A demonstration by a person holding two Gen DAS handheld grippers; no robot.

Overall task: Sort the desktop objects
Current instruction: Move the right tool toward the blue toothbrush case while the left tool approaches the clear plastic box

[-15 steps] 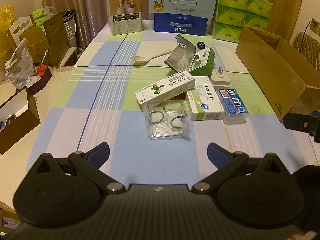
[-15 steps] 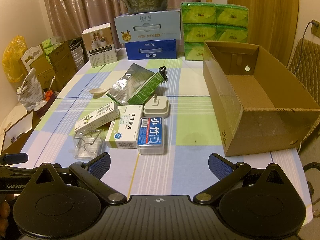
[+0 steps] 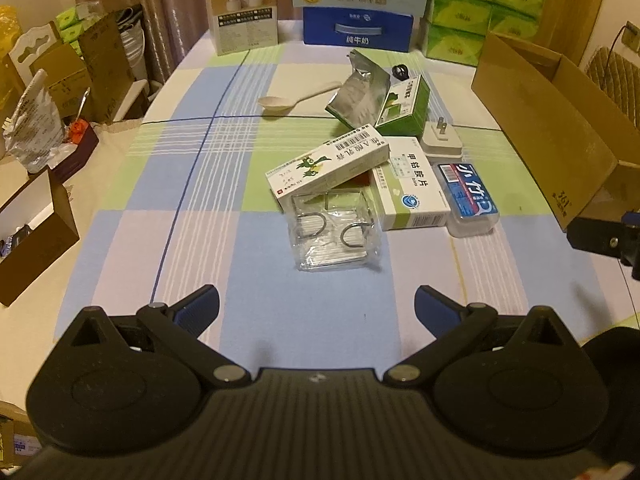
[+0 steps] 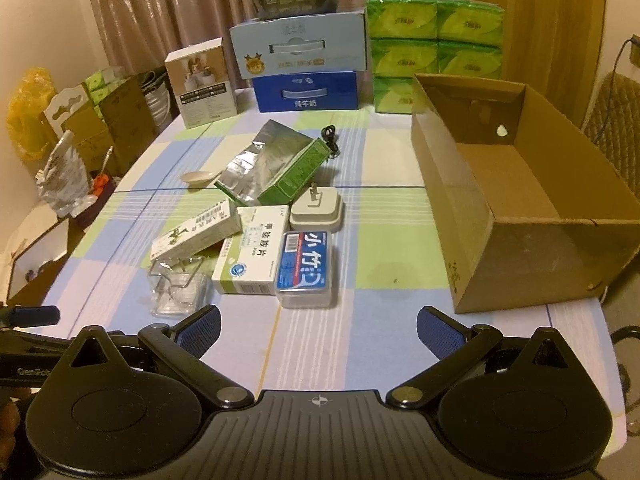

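A pile of small items lies mid-table: a clear plastic pack [image 3: 334, 232] [image 4: 178, 288], a long white medicine box [image 3: 328, 166] [image 4: 196, 236], a white-green pill box [image 3: 412, 186] [image 4: 252, 256], a blue-lidded floss case [image 3: 468, 196] [image 4: 306, 274], a white plug adapter [image 3: 440, 140] [image 4: 316, 212], a green box with a foil bag [image 3: 384, 104] [image 4: 276, 168], a spoon [image 3: 292, 100] and a black cable [image 4: 330, 138]. My left gripper [image 3: 316, 308] is open and empty, just short of the clear pack. My right gripper [image 4: 318, 330] is open and empty, just short of the floss case.
An open cardboard box [image 4: 520, 208] [image 3: 552, 120] stands at the right, empty inside. Milk cartons [image 4: 304, 64], green tissue packs [image 4: 436, 44] and a white product box [image 4: 202, 84] line the far edge. Boxes and bags [image 3: 48, 120] crowd the floor at the left.
Both views show the table from almost the same place; the grippers have hardly moved and both stay open.
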